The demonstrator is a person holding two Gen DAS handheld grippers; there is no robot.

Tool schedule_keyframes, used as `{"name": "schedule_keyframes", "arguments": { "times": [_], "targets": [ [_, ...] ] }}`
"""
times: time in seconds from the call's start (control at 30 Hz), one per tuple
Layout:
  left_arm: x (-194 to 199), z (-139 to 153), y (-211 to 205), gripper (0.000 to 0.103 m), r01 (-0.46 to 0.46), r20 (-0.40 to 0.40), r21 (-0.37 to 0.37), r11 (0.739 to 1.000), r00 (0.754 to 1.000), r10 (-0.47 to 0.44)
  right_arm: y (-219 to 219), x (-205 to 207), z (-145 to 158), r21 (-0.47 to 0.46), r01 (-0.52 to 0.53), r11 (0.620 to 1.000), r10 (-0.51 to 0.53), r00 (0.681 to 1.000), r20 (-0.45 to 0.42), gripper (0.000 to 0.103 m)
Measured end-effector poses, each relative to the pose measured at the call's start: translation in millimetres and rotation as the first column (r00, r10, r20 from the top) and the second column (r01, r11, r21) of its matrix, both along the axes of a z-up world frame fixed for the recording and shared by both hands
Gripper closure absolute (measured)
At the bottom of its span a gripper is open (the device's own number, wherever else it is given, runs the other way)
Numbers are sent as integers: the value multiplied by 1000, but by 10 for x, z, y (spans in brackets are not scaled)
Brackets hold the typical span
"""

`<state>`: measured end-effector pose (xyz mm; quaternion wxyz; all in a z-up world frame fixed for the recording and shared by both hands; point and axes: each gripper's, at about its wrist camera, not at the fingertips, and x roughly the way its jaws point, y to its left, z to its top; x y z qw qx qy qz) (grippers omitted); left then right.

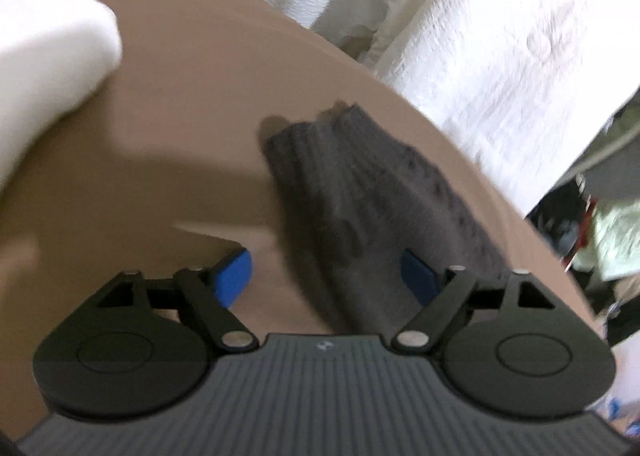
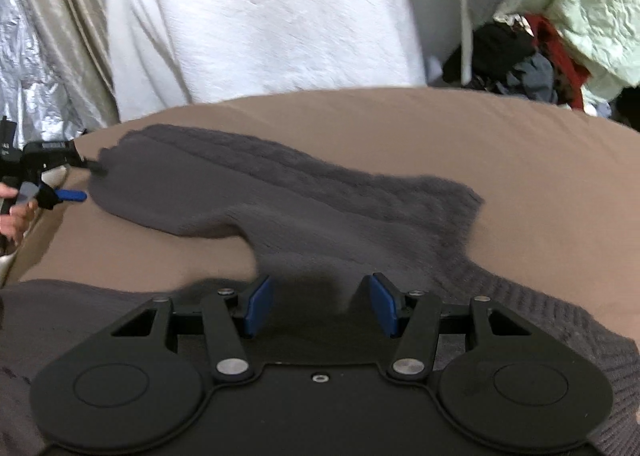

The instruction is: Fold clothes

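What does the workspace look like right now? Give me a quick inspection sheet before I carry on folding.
Surface: tan cloth-covered table, smooth where bare.
Job's things: dark grey cable-knit sweater spread flat, one sleeve stretched out sideways.
Clutter: folded white cloth at a table corner.
Grippers: left gripper open over the sleeve end, nothing pinched; right gripper open above the sweater body, pads not pressing on it.
Cables: nothing seen.
Surroundings: white fleecy hanging fabric, silvery curtain, heap of mixed clothes beyond the table.
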<state>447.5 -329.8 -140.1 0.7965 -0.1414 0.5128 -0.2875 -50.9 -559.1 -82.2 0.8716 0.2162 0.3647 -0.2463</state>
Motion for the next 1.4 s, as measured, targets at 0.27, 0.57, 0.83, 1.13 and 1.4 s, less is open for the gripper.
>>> {"name": "schedule_keyframes", "arguments": {
  "times": [0.27, 0.57, 0.83, 1.13, 1.4],
  "targets": [
    [-241, 2, -394, 93, 169, 3, -99, 981, 986, -169, -118, 129, -367, 9, 59, 998, -58, 997, -55, 40],
    [-1651, 1181, 75, 93, 573, 282, -364, 734, 819, -500, -93, 155, -362, -5, 80, 997, -80, 995, -62, 39],
    [-3103, 1161, 1588, 92, 773, 382, -175, 610, 624, -681, 23, -66, -371, 10, 157, 988, -157, 987, 35, 38],
    [-3571, 561, 1892, 81, 615, 185, 276, 738, 720, -669, 233, -295, -388, -27, 202, 979, -201, 979, 10, 38],
    [-3579, 847, 2541, 49, 514, 165, 199, 835, 822, -545, 586, -345, -76, 21, 372, 928, -372, 928, -3, 36]
  ]
}}
